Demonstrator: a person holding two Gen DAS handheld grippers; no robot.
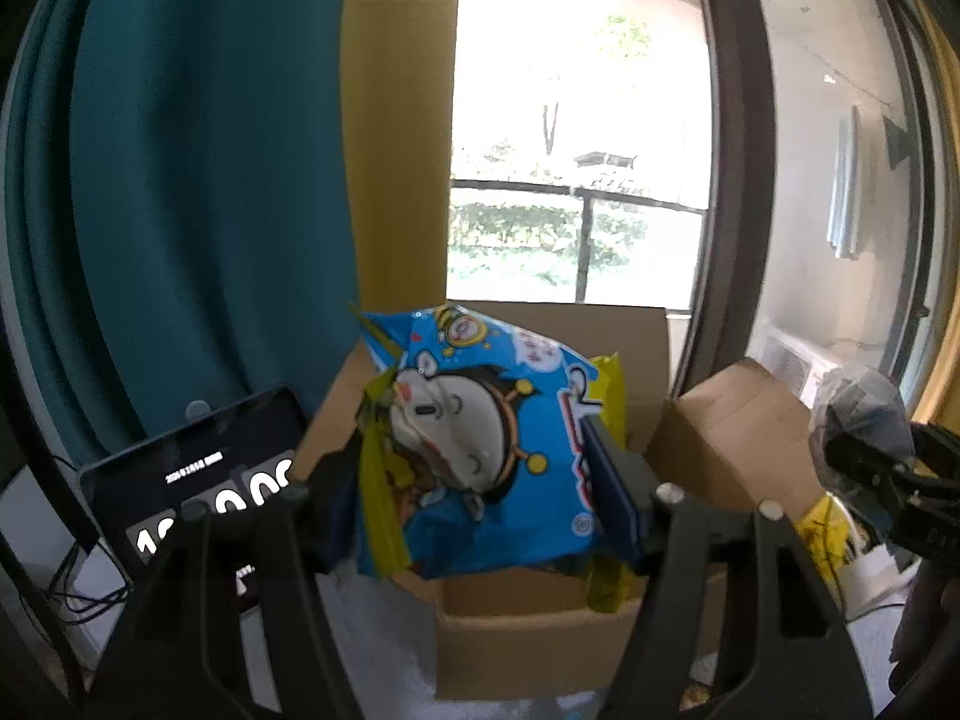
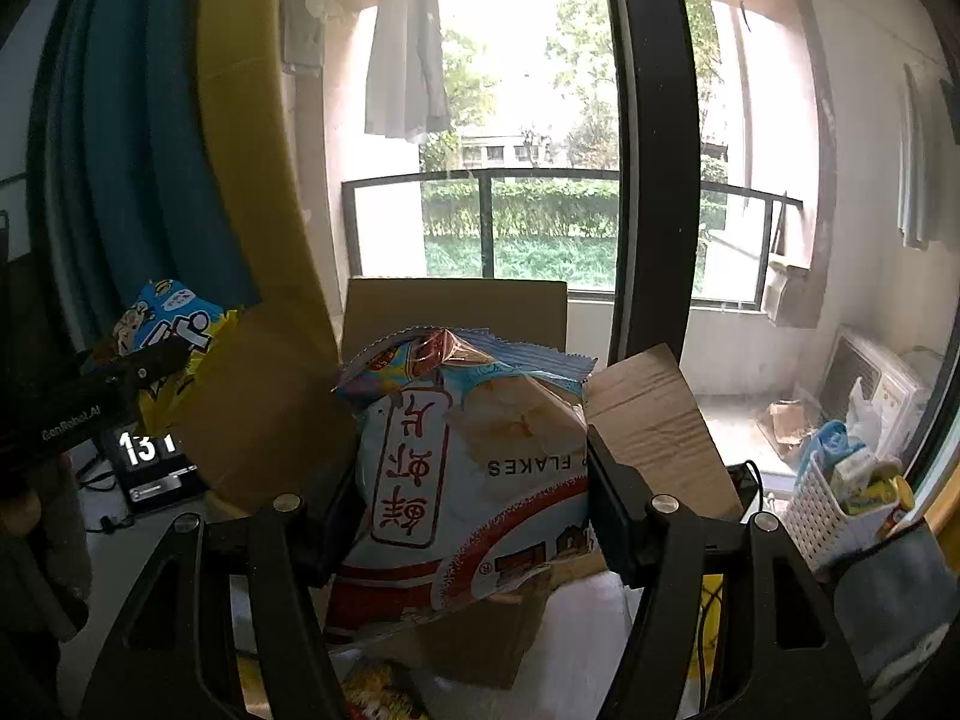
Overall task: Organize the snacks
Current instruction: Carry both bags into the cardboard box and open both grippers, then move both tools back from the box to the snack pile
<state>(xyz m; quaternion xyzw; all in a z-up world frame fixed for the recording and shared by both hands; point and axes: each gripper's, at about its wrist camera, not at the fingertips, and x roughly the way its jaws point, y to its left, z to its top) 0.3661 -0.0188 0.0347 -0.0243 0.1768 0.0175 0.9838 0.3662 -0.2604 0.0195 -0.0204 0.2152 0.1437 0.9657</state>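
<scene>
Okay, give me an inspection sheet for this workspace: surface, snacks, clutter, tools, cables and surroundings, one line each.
Surface: pale tabletop, mostly covered.
Job's things: blue cartoon snack bag and white shrimp flakes bag, both held in the air in front of an open cardboard box.
Clutter: white slotted basket of small packets, another snack pack low on the table, digital clock display.
Grippers: left tool shut on the blue bag; right tool shut on the shrimp flakes bag.
Cables: black wires beside the clock.
Surroundings: teal curtain, balcony railing, hanging white garment.
</scene>
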